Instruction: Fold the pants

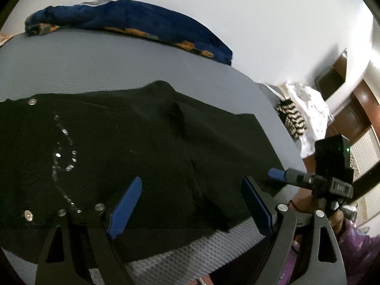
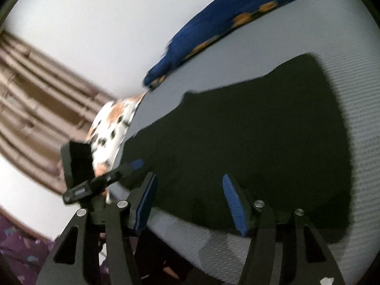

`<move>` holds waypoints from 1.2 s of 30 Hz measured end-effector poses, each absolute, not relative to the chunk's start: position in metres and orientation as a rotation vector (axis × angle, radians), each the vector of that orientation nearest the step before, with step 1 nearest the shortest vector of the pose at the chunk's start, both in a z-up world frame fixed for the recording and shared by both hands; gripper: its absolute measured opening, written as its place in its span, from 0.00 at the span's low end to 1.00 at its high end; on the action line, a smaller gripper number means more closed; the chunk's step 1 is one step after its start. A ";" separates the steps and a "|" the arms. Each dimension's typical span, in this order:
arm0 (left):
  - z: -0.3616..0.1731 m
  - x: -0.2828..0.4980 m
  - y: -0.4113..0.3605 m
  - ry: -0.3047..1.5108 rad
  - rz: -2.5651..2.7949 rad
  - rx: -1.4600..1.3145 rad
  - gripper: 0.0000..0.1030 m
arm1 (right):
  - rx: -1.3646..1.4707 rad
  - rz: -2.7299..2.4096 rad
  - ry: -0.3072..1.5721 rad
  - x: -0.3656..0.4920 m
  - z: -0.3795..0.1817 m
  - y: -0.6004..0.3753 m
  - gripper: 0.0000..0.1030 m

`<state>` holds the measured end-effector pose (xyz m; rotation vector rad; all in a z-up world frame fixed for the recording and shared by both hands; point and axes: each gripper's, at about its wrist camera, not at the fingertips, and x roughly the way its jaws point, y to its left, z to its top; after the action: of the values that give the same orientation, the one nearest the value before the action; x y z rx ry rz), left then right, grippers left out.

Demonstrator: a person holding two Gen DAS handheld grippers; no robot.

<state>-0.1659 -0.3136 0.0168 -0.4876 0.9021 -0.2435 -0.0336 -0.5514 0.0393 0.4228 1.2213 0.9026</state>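
The black, soft cloth pants [image 1: 147,142] look limp; I'd pinch a hem edge. My left gripper [image 1: 190,204] and right gripper [image 2: 190,201] both gape empty.

- the black pants [image 1: 133,142] run off the left wrist view at 9 o'clock, their lower edge hidden behind the left gripper [image 1: 190,209] arms.
- in the right wrist view the curtain [image 2: 42,109] at 9 o'clock is smeared by blur.
- the blue cloth [image 2: 228,33] is cut off at 1 o'clock.

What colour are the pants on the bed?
Black pants with silver studs and sparkly trim, clearest in the left wrist view.
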 end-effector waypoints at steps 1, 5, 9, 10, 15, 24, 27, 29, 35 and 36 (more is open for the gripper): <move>0.017 -0.168 -0.314 0.901 -0.238 -0.481 0.83 | 0.376 0.928 1.215 -0.041 0.041 -0.542 0.54; 0.005 -0.179 -0.305 0.948 -0.197 -0.514 0.83 | 0.126 0.992 1.171 -0.069 0.043 -0.507 0.52; -0.002 -0.190 -0.293 0.959 -0.162 -0.552 0.83 | -0.057 1.013 1.130 -0.087 0.038 -0.479 0.50; -0.001 -0.193 -0.291 0.953 -0.157 -0.555 0.83 | -0.077 1.022 1.121 -0.090 0.039 -0.476 0.50; 0.000 -0.197 -0.288 0.946 -0.153 -0.540 0.83 | -0.137 0.991 1.126 -0.087 0.030 -0.462 0.35; -0.003 -0.199 -0.285 0.957 -0.144 -0.534 0.83 | -0.268 0.935 1.056 -0.096 0.031 -0.458 0.07; -0.004 -0.198 -0.284 0.956 -0.141 -0.543 0.83 | -0.236 0.963 1.045 -0.097 0.036 -0.462 0.05; -0.004 -0.198 -0.285 0.960 -0.140 -0.535 0.83 | -0.224 0.994 1.033 -0.101 0.041 -0.464 0.04; -0.005 -0.196 -0.286 0.970 -0.135 -0.522 0.83 | -0.249 1.014 1.049 -0.106 0.036 -0.462 0.04; -0.004 -0.196 -0.286 0.970 -0.135 -0.521 0.83 | -0.249 1.018 1.050 -0.108 0.036 -0.462 0.04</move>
<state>-0.1957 -0.2856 -0.0044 -0.5205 0.9699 -0.1354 -0.1077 -0.4622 0.0357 -0.2493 1.0498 1.0180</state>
